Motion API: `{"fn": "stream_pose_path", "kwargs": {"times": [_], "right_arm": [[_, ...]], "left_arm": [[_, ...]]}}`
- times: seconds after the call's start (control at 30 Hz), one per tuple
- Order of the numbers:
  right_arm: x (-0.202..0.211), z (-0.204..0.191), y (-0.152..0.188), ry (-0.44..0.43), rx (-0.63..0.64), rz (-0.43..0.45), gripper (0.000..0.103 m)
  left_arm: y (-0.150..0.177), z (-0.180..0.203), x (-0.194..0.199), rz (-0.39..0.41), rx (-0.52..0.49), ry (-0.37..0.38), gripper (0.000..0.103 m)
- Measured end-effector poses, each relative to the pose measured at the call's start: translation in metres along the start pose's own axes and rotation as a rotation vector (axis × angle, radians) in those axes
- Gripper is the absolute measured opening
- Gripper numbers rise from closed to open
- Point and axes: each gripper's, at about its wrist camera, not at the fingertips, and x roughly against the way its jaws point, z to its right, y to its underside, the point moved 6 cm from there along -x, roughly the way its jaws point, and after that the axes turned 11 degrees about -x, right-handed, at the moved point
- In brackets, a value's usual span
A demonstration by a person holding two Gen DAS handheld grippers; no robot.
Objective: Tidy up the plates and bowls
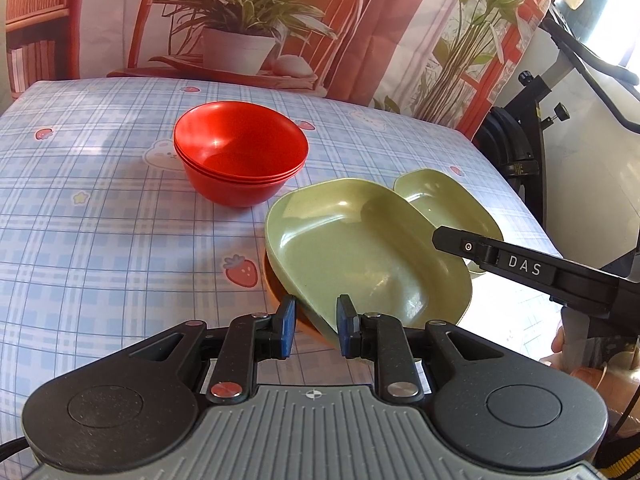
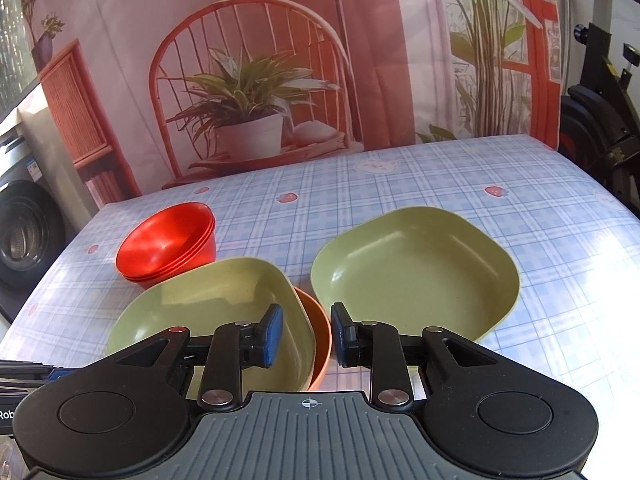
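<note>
A stack of three red bowls (image 1: 240, 152) (image 2: 168, 244) stands on the checked tablecloth. A green square plate (image 1: 368, 252) (image 2: 216, 320) lies tilted on an orange bowl (image 1: 280, 300) (image 2: 318, 340). A second green plate (image 1: 444, 204) (image 2: 416, 272) lies flat to its right. My left gripper (image 1: 316, 328) is open, its jaws either side of the tilted plate's near edge and the orange bowl's rim. My right gripper (image 2: 306, 334) is open, its jaws straddling the tilted plate's right edge and the orange bowl's rim. The right gripper's finger (image 1: 520, 266) reaches in over the plates.
The table (image 1: 100, 240) carries a blue checked cloth with strawberry prints. A printed backdrop (image 2: 280, 80) hangs behind it. An exercise bike (image 1: 532, 140) stands off the right edge. A washing machine (image 2: 24, 232) is at the far left.
</note>
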Motion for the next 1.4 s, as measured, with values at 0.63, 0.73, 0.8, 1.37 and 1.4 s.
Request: {"fn": "stream_pose_path", "kwargs": {"times": [0.63, 0.73, 0.8, 1.37, 1.4], "right_arm": [[0.029, 0.001, 0.028, -0.068, -0.093, -0.082, 0.015], [0.025, 0.002, 0.024, -0.066, -0.084, -0.069, 0.012], [0.021, 0.006, 0.020, -0.060, -0.087, -0.063, 0.010], [-0.004, 0.007, -0.002, 0.008, 0.021, -0.033, 0.004], [-0.005, 0.007, -0.002, 0.010, 0.024, -0.031, 0.004]], "left_arm": [[0.001, 0.001, 0.005, 0.007, -0.010, -0.015, 0.023], [0.001, 0.001, 0.005, 0.004, -0.009, -0.003, 0.024], [0.001, 0.002, 0.004, 0.002, -0.011, 0.013, 0.025], [-0.030, -0.017, -0.010, 0.048, -0.060, -0.073, 0.018], [-0.029, -0.017, -0.012, 0.041, -0.063, -0.080, 0.018]]}}
